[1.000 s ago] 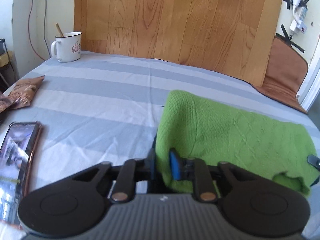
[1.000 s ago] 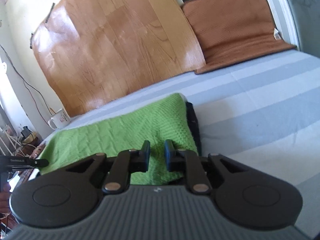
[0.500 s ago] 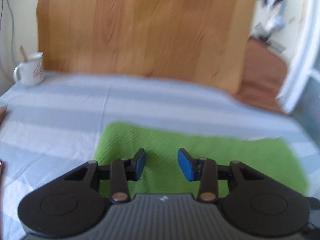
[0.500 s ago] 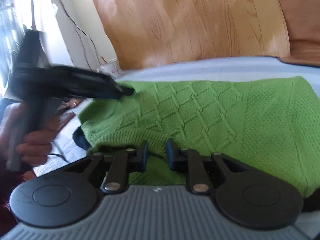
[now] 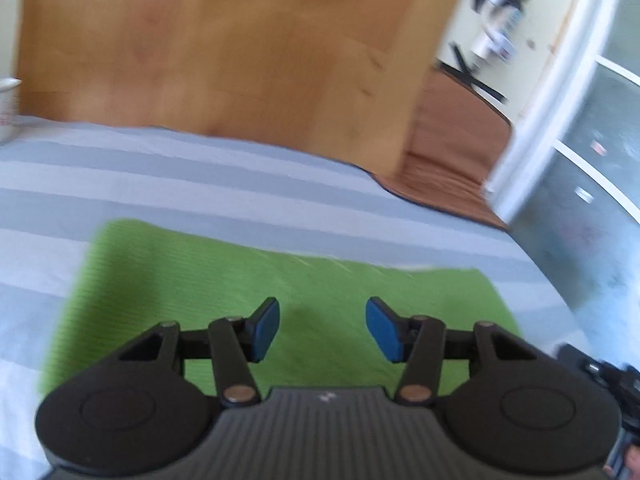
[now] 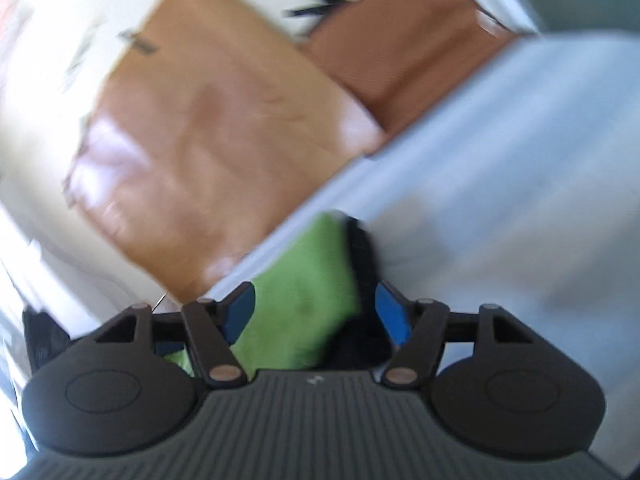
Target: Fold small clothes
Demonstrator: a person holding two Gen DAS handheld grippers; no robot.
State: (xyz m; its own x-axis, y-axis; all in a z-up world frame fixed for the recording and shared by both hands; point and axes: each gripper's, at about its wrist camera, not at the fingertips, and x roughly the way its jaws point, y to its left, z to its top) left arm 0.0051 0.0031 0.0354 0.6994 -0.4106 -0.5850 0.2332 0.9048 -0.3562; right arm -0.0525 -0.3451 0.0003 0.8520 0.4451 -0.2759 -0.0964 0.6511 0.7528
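While the green knit garment (image 5: 280, 304) is lying flat on the striped sheet (image 5: 200, 184), the left gripper (image 5: 322, 328) is hovering just above its near part, jaws having just been opening, with nothing caught between the blue pads (image 5: 266, 328). The garment's far edge is running straight ahead of the fingers, and bare sheet is stretching beyond it to the wooden board (image 5: 224, 52). In the right wrist view, the right gripper (image 6: 316, 312) is also standing wide, its jaws having just sprung apart; the green knit (image 6: 304, 300) and a dark layer (image 6: 362, 264) beside it are showing between the pads, unpinched. Open sheet (image 6: 500, 220) is lying to that gripper's right, though blur is smearing the edges.
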